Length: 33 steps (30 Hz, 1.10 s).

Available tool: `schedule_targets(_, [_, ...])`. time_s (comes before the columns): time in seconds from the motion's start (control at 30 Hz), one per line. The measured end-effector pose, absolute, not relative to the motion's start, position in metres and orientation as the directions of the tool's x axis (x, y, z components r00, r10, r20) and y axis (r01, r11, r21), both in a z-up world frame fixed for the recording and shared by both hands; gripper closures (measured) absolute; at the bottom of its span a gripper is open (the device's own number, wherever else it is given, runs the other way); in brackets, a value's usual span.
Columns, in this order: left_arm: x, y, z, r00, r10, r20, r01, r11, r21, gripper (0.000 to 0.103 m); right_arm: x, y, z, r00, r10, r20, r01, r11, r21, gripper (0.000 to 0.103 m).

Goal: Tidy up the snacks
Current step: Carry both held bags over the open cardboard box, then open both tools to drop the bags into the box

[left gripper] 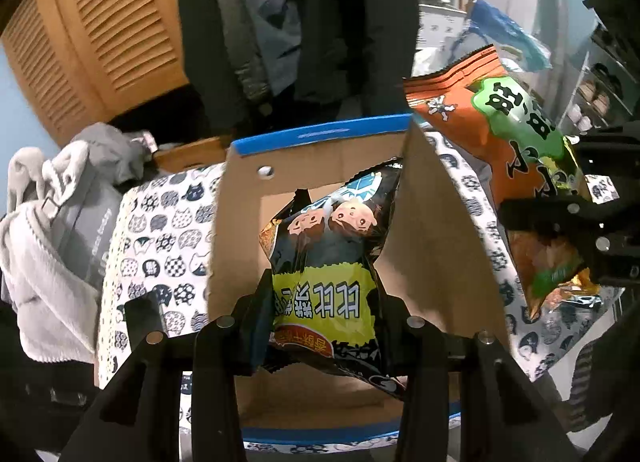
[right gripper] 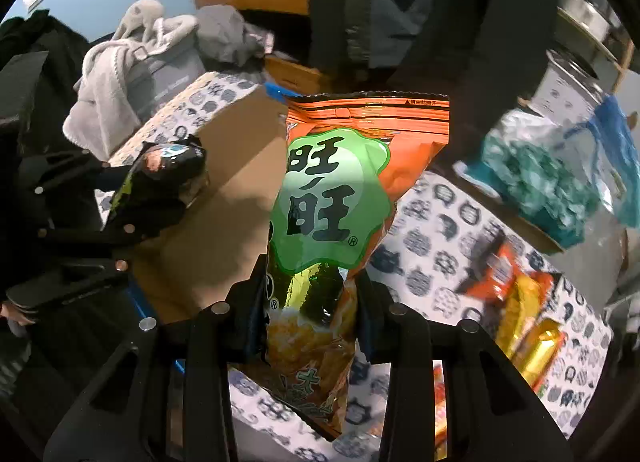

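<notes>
Your left gripper is matte black plastic: two broad, ribbed finger arms with triangular cut-outs, each studded with round silver screw heads. Its fingers are flat black pads. Your right gripper is the same build, black throughout, with silver screw heads on each arm and one coppery head visible on the left unit's side. Beside the cardboard box, blue edging shows under the black frame.

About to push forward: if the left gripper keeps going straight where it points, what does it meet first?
Probably the cardboard box's far wall; the left gripper and its black snack bag point into the open box. Depth is uncertain.
</notes>
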<state>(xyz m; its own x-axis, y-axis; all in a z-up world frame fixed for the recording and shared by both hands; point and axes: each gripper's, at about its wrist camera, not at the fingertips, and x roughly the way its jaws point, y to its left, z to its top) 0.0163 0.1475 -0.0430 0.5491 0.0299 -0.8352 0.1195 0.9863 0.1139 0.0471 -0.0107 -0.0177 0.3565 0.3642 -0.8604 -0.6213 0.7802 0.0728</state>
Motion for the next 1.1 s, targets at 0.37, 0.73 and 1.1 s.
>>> schedule_targets(0.37, [0.019,0.171,-0.055,0.518,0.053,-0.854,0.08,0.991,0.11,0.059,0.051,0.038,-0.036,0.29,0.367,-0.884,-0.669,0.738,0.087,0.066])
schedule_targets(0.73, [0.019,0.166,-0.049,0.549,0.098,-0.83,0.064,0.985,0.158,0.033,0.05,0.032,-0.034,0.318,0.356,-0.879,-0.656,0.751,0.067,0.035])
schedule_targets(1.1, [0.018,0.132,-0.037,0.568,0.038,-0.822,0.134,0.981,0.137,0.028,0.044,-0.027,-0.023,0.369,0.337,-0.866,-0.586,0.808,0.064,0.032])
